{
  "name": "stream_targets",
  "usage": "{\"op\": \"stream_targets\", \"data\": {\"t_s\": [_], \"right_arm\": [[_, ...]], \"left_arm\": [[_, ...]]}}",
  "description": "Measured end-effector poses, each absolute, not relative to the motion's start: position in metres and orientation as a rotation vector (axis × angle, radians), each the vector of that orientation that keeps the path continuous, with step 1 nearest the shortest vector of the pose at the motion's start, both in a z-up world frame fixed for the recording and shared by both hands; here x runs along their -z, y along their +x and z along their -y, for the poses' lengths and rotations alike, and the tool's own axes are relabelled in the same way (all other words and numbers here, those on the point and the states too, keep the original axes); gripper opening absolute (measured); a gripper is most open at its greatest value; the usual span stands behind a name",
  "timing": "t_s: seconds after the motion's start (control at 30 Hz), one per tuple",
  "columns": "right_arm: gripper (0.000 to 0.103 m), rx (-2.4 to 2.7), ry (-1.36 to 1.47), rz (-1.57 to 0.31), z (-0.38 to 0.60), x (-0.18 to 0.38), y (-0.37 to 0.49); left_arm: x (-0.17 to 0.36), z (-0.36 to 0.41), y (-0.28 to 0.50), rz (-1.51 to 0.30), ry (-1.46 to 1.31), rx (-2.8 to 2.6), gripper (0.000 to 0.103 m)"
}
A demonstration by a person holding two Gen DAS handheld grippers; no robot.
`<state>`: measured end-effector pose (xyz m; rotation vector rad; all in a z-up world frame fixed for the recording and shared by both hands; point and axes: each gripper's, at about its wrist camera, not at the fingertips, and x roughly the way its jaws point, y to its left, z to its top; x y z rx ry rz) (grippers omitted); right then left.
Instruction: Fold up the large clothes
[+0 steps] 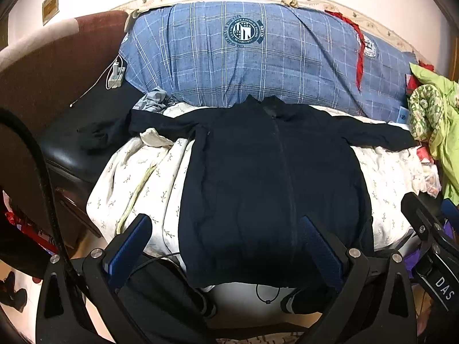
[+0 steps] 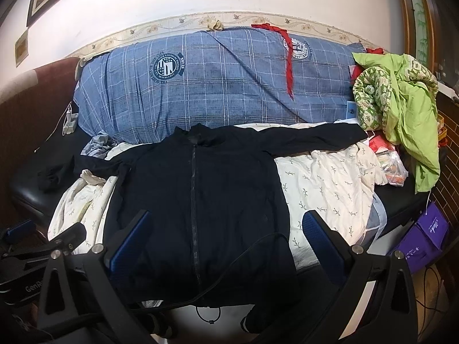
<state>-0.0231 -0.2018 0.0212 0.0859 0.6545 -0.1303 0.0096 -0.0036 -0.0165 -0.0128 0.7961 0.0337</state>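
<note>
A big blue checked quilt [image 1: 243, 60] lay rolled along the far edge of the bed, against the wall. In front of it a white sheet with small leaf prints [image 1: 137, 177] covered the middle of the bed. On that sheet lay the dark navy zip-up jacket [image 1: 269, 177], spread flat with its front up, its collar near the quilt and its hem hanging over the near edge of the bed. Both sleeves were stretched out sideways; the left one reached onto the black padded part at the left edge.

A heap of light green cloth [image 2: 401, 109] sat at the right edge of the bed, just beside the end of the right sleeve. A thin red strip of cloth [image 2: 289, 57] hung down the quilt. A white charger block with a cable [image 1: 116, 74] rested by the quilt's left end.

The left gripper [image 1: 226, 246] and the right gripper [image 2: 226, 240] both hung above the jacket's hem, fingers spread wide and holding nothing.
</note>
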Motion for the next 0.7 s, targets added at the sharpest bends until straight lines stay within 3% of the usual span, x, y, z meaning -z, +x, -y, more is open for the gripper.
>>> {"op": "stream_targets", "data": {"t_s": [0.7], "right_arm": [[0.103,0.128,0.077,-0.664,0.1945,-0.0137,-0.0189]], "left_arm": [[0.0182,0.001,0.0145,-0.807,-0.035,-0.028,0.102]]}}
